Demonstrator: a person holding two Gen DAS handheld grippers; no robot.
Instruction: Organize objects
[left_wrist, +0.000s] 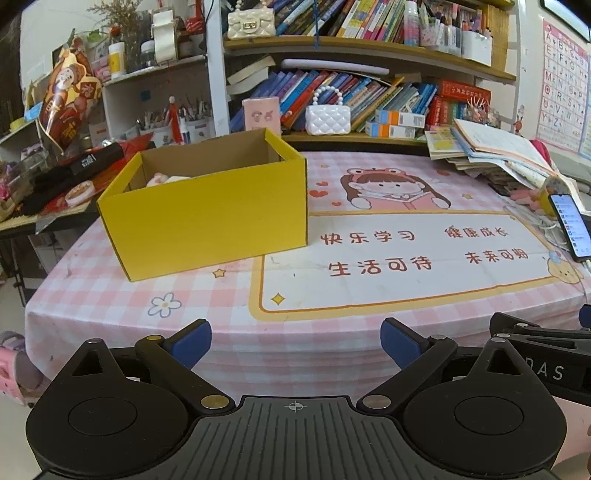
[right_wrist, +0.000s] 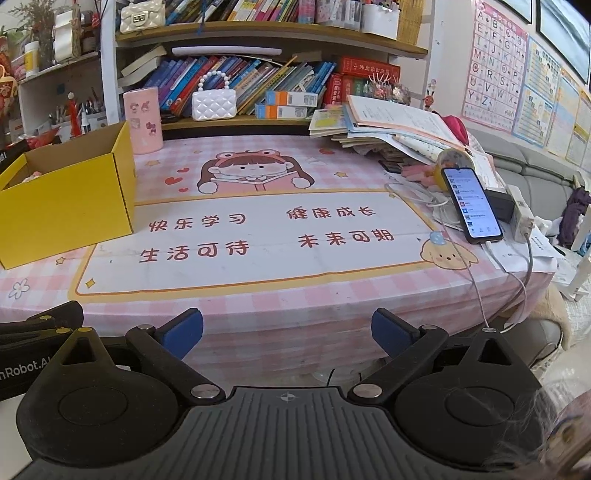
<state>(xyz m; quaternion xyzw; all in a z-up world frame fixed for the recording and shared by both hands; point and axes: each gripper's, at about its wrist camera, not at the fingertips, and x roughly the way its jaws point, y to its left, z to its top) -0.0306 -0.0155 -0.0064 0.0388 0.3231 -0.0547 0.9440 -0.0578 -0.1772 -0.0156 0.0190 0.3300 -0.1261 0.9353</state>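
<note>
An open yellow cardboard box (left_wrist: 207, 221) stands on the left part of the pink checked tablecloth (left_wrist: 369, 295). Pale pink and white items (left_wrist: 162, 180) lie low inside it, mostly hidden by its walls. My left gripper (left_wrist: 295, 343) hovers off the table's near edge, open, with nothing between its blue pads. My right gripper (right_wrist: 288, 332) hangs beside it to the right, also open and holding nothing. From the right wrist view, the box (right_wrist: 70, 199) is at the far left, and part of the left gripper's body (right_wrist: 37, 325) shows at the lower left.
A phone (right_wrist: 471, 203) on a charging cable leans at the table's right side, next to a power strip (right_wrist: 519, 210). A pile of books and papers (right_wrist: 399, 125) fills the back right corner. A pink cup (right_wrist: 143, 120) and a white purse (right_wrist: 214, 101) stand by the bookshelf.
</note>
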